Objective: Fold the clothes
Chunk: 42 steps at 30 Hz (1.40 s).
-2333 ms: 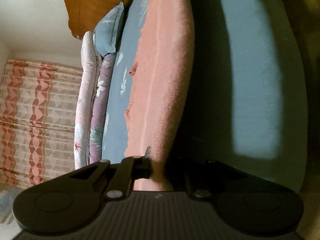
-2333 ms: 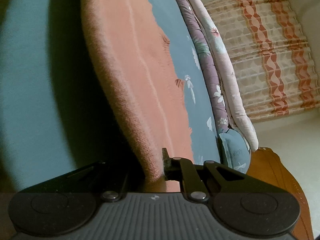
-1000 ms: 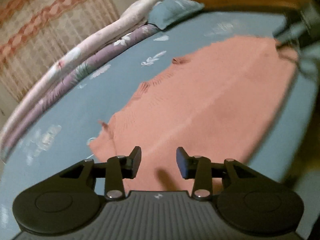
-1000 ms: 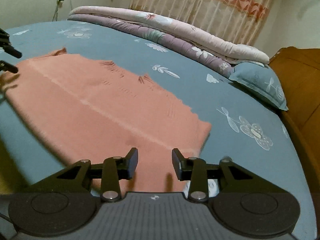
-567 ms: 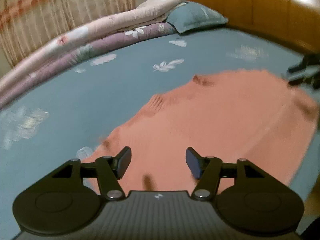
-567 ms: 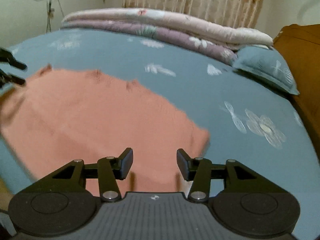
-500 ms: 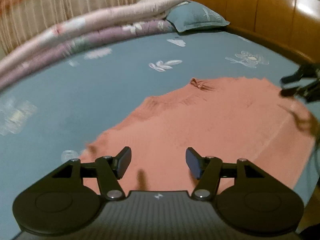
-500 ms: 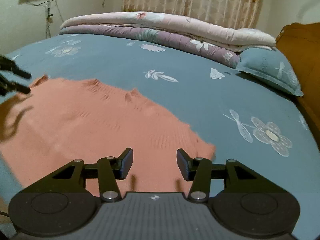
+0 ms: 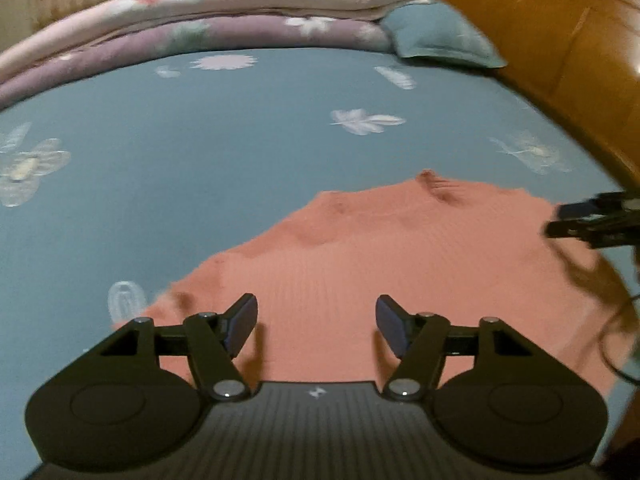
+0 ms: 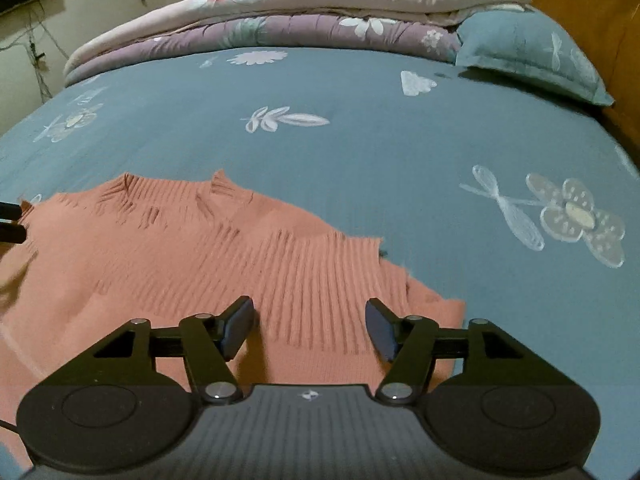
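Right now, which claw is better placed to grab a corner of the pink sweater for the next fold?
Probably the right claw. Its jaws are opening with nothing between them, and the sweater shows a clear corner beside its outer finger. The left claw hovers over plain knit.

Both grippers are tilted down over the salmon sweater (image 10: 168, 264), one at each end of it. The left gripper (image 9: 316, 322) has its jaws spreading apart, nothing pinched between them. Same deal with the right gripper (image 10: 310, 322): jaws opening, pads clear of the knit.
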Motion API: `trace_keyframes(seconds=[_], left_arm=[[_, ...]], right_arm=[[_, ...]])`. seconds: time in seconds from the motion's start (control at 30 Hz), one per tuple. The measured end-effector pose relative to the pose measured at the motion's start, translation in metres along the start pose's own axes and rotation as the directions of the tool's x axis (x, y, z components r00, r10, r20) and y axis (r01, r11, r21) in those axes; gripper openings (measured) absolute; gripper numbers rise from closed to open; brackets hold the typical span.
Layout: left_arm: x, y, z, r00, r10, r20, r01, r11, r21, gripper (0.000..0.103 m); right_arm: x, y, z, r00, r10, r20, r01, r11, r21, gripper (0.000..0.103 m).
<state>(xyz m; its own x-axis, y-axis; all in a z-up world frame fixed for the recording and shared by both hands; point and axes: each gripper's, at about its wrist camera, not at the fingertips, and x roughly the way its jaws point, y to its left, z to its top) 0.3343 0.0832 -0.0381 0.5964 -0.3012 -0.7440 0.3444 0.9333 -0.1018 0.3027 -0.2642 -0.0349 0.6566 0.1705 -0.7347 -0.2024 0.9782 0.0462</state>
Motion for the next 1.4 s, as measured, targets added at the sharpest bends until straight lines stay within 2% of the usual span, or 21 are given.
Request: trace_keyframes(seconds=[0.03, 0.17, 0.2, 0.23, 0.3, 0.37, 0.5, 0.6, 0.63, 0.67, 0.73, 0.83, 0.9, 1.0, 1.03, 1.1, 1.2, 1.3, 1.4], left_arm=[[0.000, -0.002, -0.002, 1.000, -0.008, -0.005, 0.008, 1.000, 0.006, 0.067], [0.012, 0.005, -0.024, 0.997, 0.028, -0.066, -0.030, 0.999, -0.029, 0.067], [0.008, 0.007, -0.030, 0.999, 0.025, -0.044, -0.026, 0.999, -0.032, 0.067], [0.005, 0.009, -0.031, 0.998, 0.028, -0.049, -0.030, 0.999, -0.034, 0.067], [0.000, 0.012, -0.029, 0.998, 0.028, -0.055, -0.031, 0.999, -0.042, 0.067], [-0.006, 0.016, -0.024, 0.998, 0.022, -0.059, -0.025, 0.998, -0.054, 0.066], [-0.006, 0.017, -0.017, 0.997, -0.077, -0.012, 0.076, 0.997, -0.031, 0.068], [0.005, 0.010, -0.019, 0.992, -0.120, -0.023, 0.121, 0.993, 0.012, 0.069], [0.010, 0.009, -0.020, 0.993, -0.111, -0.037, 0.112, 0.994, 0.019, 0.069], [0.012, 0.007, -0.020, 0.994, -0.102, -0.033, 0.103, 0.994, 0.042, 0.069], [0.008, 0.007, -0.015, 0.992, -0.127, -0.024, 0.128, 0.989, 0.067, 0.069], [0.010, 0.017, 0.001, 0.985, -0.170, 0.008, 0.169, 0.984, 0.052, 0.071], [0.026, 0.026, 0.014, 0.992, -0.125, -0.013, 0.125, 0.992, 0.007, 0.071], [0.050, 0.043, 0.025, 0.996, -0.028, -0.084, 0.021, 0.996, -0.088, 0.072], [0.053, 0.047, 0.028, 0.995, -0.031, -0.090, 0.021, 0.994, -0.108, 0.073], [0.054, 0.046, 0.035, 0.996, -0.026, -0.089, 0.016, 0.994, -0.111, 0.073], [0.046, 0.028, 0.046, 0.998, 0.002, -0.062, -0.005, 0.999, -0.046, 0.073], [0.035, 0.007, 0.054, 0.998, -0.061, -0.025, 0.061, 0.998, 0.001, 0.073], [0.032, -0.018, 0.056, 0.990, -0.134, -0.047, 0.136, 0.989, 0.049, 0.074]], right_arm=[[-0.005, 0.003, 0.001, 1.000, 0.008, 0.003, -0.008, 1.000, 0.012, 0.068], [-0.002, 0.020, 0.001, 0.999, 0.025, -0.043, -0.022, 0.997, 0.070, 0.068], [0.004, 0.025, -0.001, 0.998, 0.014, -0.065, -0.009, 0.997, 0.078, 0.068], [0.012, 0.029, -0.003, 0.996, 0.001, -0.088, 0.007, 0.996, 0.083, 0.070], [0.024, 0.034, -0.002, 0.997, -0.014, -0.077, 0.022, 0.995, 0.101, 0.084], [0.034, 0.036, 0.006, 0.998, -0.023, -0.065, 0.031, 0.992, 0.123, 0.086], [0.043, 0.040, 0.022, 0.994, -0.066, -0.084, 0.078, 0.984, 0.157, 0.086], [0.024, 0.049, 0.019, 0.991, -0.107, -0.086, 0.121, 0.976, 0.180, 0.085], [0.017, 0.051, 0.017, 0.988, -0.124, -0.088, 0.139, 0.973, 0.186, 0.085], [0.010, 0.054, 0.014, 0.986, -0.141, -0.089, 0.156, 0.969, 0.191, 0.085], [-0.006, 0.060, 0.007, 0.980, -0.174, -0.097, 0.190, 0.962, 0.195, 0.085], [-0.028, 0.066, -0.008, 0.961, -0.249, -0.117, 0.267, 0.945, 0.186, 0.086], [-0.039, 0.065, -0.018, 0.949, -0.281, -0.143, 0.307, 0.927, 0.217, 0.086], [-0.058, 0.063, -0.030, 0.946, -0.292, -0.143, 0.321, 0.908, 0.270, 0.086], [-0.062, 0.064, -0.033, 0.944, -0.297, -0.142, 0.326, 0.904, 0.278, 0.086], [-0.070, 0.065, -0.038, 0.939, -0.309, -0.149, 0.340, 0.898, 0.278, 0.086], [-0.080, 0.064, -0.045, 0.931, -0.331, -0.156, 0.363, 0.888, 0.282, 0.086], [-0.083, 0.057, -0.048, 0.925, -0.342, -0.166, 0.377, 0.877, 0.297, 0.086], [-0.082, 0.053, -0.050, 0.928, -0.334, -0.164, 0.370, 0.881, 0.296, 0.086]])
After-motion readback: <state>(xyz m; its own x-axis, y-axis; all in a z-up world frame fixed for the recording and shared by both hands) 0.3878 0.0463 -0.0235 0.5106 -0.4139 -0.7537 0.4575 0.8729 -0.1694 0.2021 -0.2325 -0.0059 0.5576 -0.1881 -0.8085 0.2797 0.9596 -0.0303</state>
